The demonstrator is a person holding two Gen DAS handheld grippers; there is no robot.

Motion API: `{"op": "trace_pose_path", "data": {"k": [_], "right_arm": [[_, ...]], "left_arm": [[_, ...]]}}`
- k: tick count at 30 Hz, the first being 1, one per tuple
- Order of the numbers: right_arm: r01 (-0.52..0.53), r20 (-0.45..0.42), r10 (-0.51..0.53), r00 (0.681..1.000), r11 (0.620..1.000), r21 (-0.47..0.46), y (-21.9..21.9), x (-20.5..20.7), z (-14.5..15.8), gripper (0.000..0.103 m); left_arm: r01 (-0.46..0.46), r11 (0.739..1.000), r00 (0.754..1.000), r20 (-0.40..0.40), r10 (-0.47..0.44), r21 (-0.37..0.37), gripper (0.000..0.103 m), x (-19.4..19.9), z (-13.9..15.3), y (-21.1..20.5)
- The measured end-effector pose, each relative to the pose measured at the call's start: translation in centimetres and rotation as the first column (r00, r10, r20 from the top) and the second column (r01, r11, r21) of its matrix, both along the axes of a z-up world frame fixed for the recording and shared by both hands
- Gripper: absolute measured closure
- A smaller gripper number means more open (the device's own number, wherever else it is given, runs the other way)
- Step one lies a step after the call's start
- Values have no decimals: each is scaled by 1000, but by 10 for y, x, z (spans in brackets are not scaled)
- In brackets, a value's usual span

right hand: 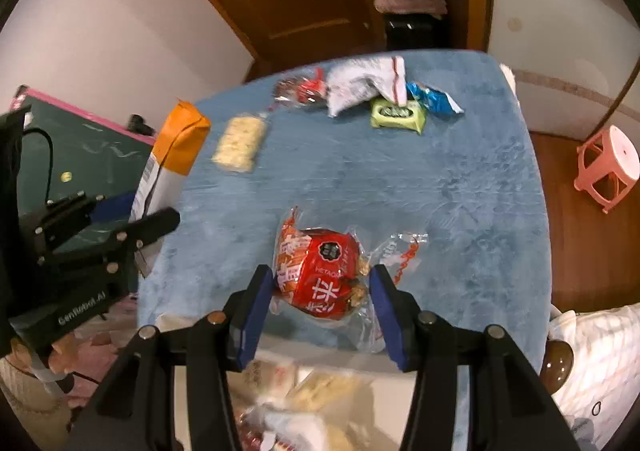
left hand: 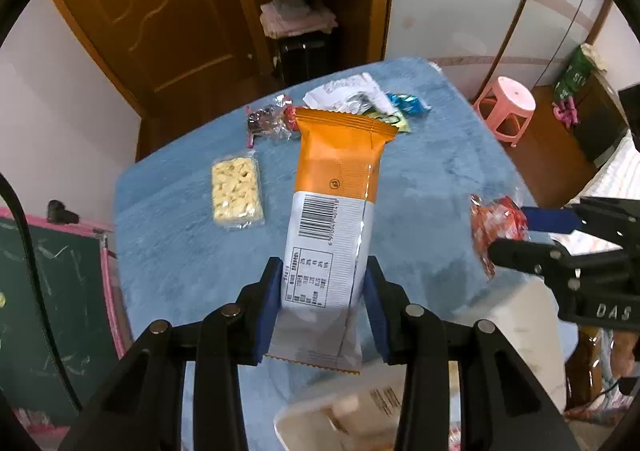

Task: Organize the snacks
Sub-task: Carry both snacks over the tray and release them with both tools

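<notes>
The desk (left hand: 440, 179), covered in blue plush fabric, carries the loose snacks. A white container (left hand: 532, 315) sits at its near edge, below both grippers; its contents are blurred.

The left gripper (left hand: 324, 283) has its fingers clamped on the lower end of an orange-and-white snack packet (left hand: 340, 187), barcode side up, raised above the desk and angled away from the camera. In the right wrist view this packet (right hand: 176, 155) appears at the desk's left edge.

The right gripper (right hand: 320, 291) has its fingers set either side of a red-wrapped snack (right hand: 324, 271) in clear film; the blue pads press the wrapper on both sides, holding it above the desk.

A clear-wrapped pale puffed bar (left hand: 237, 193) lies on the desk left of the orange packet. At the far edge lie a white crumpled wrapper (right hand: 360, 85), a green packet (right hand: 396, 115), a blue wrapper (right hand: 434, 99) and a small red-and-clear candy wrapper (right hand: 300, 89), close together.
</notes>
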State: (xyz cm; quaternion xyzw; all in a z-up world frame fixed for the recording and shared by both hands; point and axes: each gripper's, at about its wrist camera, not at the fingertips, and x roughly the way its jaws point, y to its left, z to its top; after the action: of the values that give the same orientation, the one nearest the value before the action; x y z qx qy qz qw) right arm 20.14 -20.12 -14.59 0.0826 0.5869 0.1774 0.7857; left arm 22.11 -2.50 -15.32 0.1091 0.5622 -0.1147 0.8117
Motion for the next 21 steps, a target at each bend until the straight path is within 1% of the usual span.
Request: {"op": "trace_pose_path", "data": {"k": [4,7,13,15,19,21], "right_arm": [[-18,53,16,998,999,30,-5,-26,30,52],[-33,109,28,994,999,41,-9,-47,56,52],[-58,192,45,980,996,65,-15,-82,95,52],[-67,215,51,975,995,68,-16,-93,105,52],[-83,236,60,970,993,88,-20,-114,117,52],[-89,244,63,968,991,96,-21,-126,122,52]], "left_arm": [[-28,999,999,28,29,-21,65,-35,29,-1],[-52,998,997,49,54,-40,65,-61,48,1],[-97,991,990,97,106,-90,64,-106,76,5],[-118,986,986,104,130,-118,64,-118,83,8],[-176,965,973,117,201,-195,64,-145,94,20],[-192,958,967,124,222,-212,64,-159,97,24]]}}
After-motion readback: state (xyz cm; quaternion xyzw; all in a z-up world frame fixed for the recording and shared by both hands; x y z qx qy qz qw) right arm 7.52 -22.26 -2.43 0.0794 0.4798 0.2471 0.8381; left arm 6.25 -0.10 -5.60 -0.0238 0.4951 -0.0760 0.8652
